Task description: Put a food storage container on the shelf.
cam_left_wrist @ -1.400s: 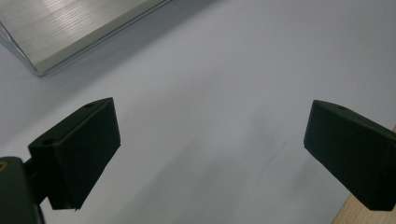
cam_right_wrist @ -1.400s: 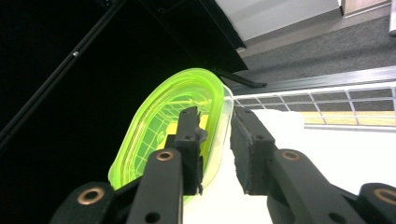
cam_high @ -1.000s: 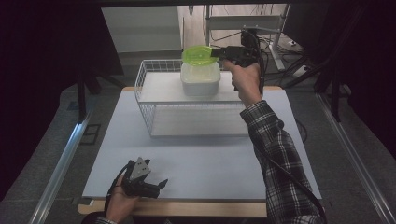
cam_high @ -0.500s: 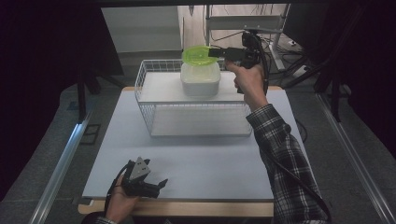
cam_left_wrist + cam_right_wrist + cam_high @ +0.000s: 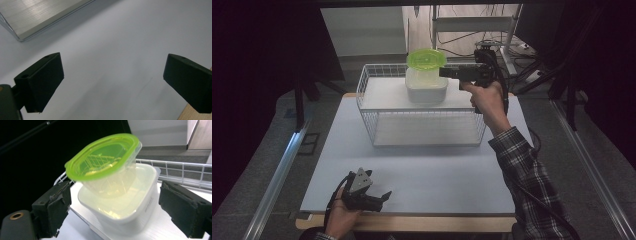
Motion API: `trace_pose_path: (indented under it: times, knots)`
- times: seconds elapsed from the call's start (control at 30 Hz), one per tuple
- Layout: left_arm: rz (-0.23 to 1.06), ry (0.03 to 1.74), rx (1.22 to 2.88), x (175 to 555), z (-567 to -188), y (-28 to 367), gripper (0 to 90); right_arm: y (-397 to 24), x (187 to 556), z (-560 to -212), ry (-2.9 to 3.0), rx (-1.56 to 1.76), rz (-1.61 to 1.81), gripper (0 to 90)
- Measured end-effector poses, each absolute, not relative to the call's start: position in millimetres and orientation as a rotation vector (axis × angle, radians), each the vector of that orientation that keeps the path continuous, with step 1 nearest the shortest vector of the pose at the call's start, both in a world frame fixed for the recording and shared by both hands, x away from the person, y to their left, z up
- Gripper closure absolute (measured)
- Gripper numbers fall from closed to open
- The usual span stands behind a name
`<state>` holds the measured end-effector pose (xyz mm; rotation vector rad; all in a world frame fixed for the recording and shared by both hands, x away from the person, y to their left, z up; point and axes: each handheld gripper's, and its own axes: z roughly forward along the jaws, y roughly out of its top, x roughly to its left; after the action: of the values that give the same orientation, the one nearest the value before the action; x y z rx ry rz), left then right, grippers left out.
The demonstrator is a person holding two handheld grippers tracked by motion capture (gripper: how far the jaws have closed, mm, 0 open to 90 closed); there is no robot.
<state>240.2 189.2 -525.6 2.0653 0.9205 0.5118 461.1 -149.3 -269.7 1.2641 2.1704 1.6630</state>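
- High view: right gripper (image 5: 443,73) held level at the far side of the table (image 5: 427,170), jaws just opened and parted, tips just short of the green-lidded container (image 5: 426,61), pressing on nothing. Green-lidded container sitting tilted inside the white tub (image 5: 427,86), straight ahead of those tips, on top of the wire basket (image 5: 422,120).
- High view: left gripper (image 5: 384,196) lying low at the near edge of the table, well apart from the basket, jaws spread, nothing between them.
- Left gripper view: two black jaws standing wide apart over bare white table (image 5: 117,50), gripping nothing; a metal rail (image 5: 37,17) beyond the left jaw.
- Right gripper view: jaws wide apart, pads (image 5: 58,210) clear of everything. Green-lidded container (image 5: 105,160) just ahead and between the two jaws, leaning, nested in the white tub (image 5: 125,212); wire basket rim (image 5: 175,171) behind the right jaw.
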Motion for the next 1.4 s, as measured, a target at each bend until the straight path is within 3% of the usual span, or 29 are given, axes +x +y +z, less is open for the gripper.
trace_pose_path:
  times: [0.67,1.4]
  knots:
    - [0.441,0.895,1.98,240.0,-522.6,193.8,1.9,-154.5,423.9,-285.4,2.221,1.117,1.622,7.7]
    - [0.414,0.886,1.992,240.0,-522.1,192.4,5.7,-155.6,395.3,-323.2,2.262,0.985,1.506,5.4]
